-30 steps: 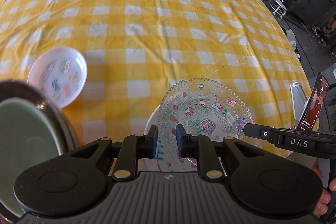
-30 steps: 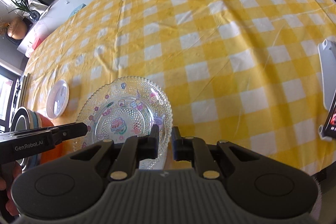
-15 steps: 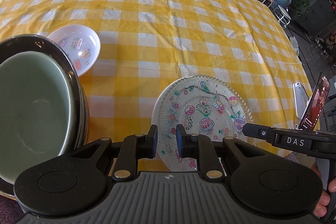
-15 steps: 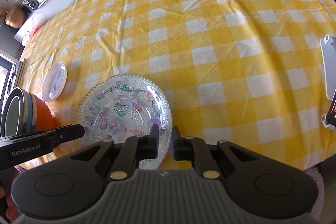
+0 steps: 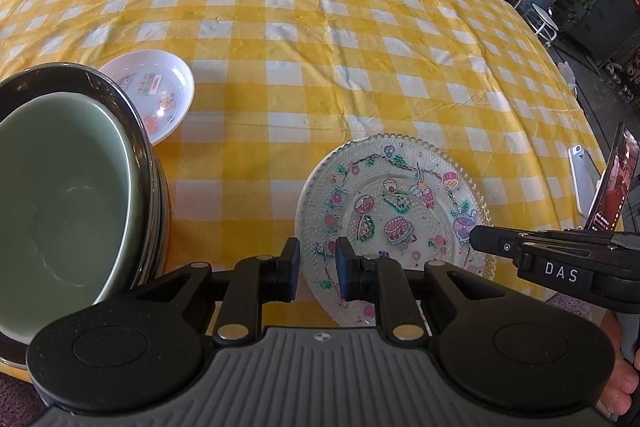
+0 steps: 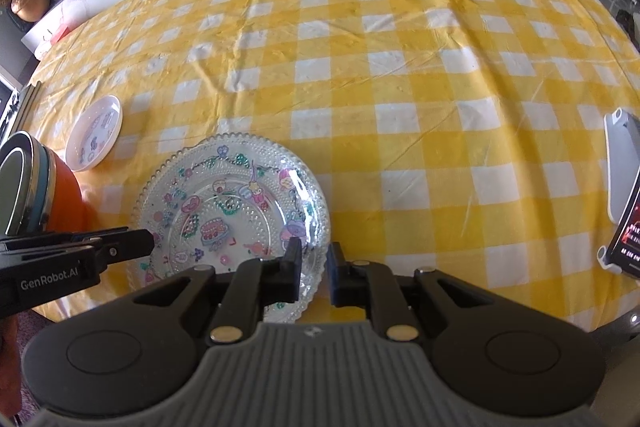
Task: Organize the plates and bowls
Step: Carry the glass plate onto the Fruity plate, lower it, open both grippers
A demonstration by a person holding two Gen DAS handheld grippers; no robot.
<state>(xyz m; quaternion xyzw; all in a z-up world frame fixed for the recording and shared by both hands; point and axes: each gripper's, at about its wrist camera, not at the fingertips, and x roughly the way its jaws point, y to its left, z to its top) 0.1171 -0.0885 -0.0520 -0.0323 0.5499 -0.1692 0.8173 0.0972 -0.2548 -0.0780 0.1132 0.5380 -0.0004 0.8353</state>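
glass plate [image 5: 394, 211] flat on checked worktop [image 5: 360, 39], near edge. left gripper [image 5: 317, 269] and right gripper [image 6: 313, 273] above its rim, fingers narrow, holding nothing. stacked bowls [image 5: 60, 187] left, small plate [image 5: 158, 95] behind.

On the yellow checked tablecloth [image 5: 320, 67] I see the clear beaded glass plate [image 5: 394, 215] near the front edge. Left of it stands the stack of bowls [image 5: 72, 195], the small white printed dish [image 5: 154, 95] just behind that stack.
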